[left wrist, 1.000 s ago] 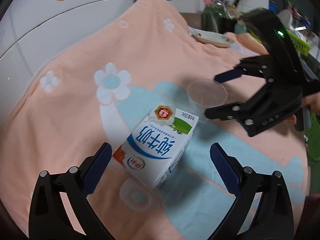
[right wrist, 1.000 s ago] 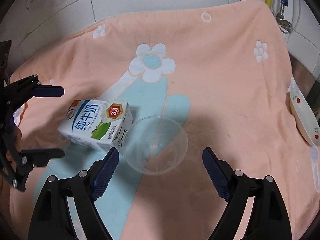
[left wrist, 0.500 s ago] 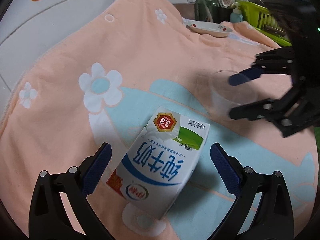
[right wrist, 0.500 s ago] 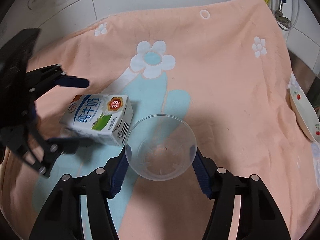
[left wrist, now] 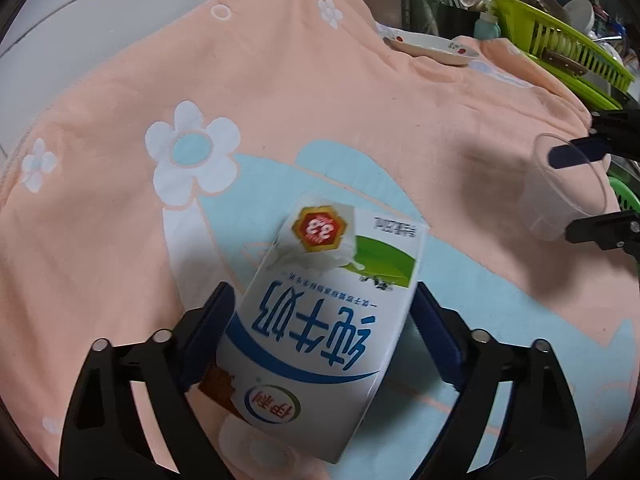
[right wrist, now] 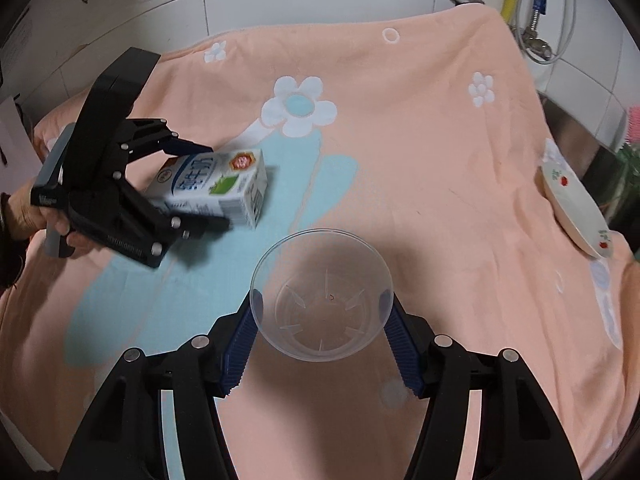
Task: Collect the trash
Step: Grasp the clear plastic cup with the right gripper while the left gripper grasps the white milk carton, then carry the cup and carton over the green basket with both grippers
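Observation:
A white and blue milk carton (left wrist: 320,320) lies between the jaws of my left gripper (left wrist: 324,340), which is shut on its sides; the carton looks tilted and lifted off the peach flowered cloth (left wrist: 320,100). The carton (right wrist: 216,186) and left gripper (right wrist: 204,186) also show at the left of the right wrist view. My right gripper (right wrist: 322,312) is shut on a clear plastic cup (right wrist: 322,294), its open mouth facing the camera, held above the cloth. The cup (left wrist: 560,196) shows at the right edge of the left wrist view.
A white plate with red spots (right wrist: 576,208) lies on the cloth at the far right; it also shows in the left wrist view (left wrist: 432,44). A green dish rack (left wrist: 560,56) and kitchen utensils stand beyond it. Tiled wall and pipes (right wrist: 520,0) lie behind.
My left gripper moved forward and closed on the milk carton, tilting it up. My right gripper closed on the clear cup and raised it off the cloth.

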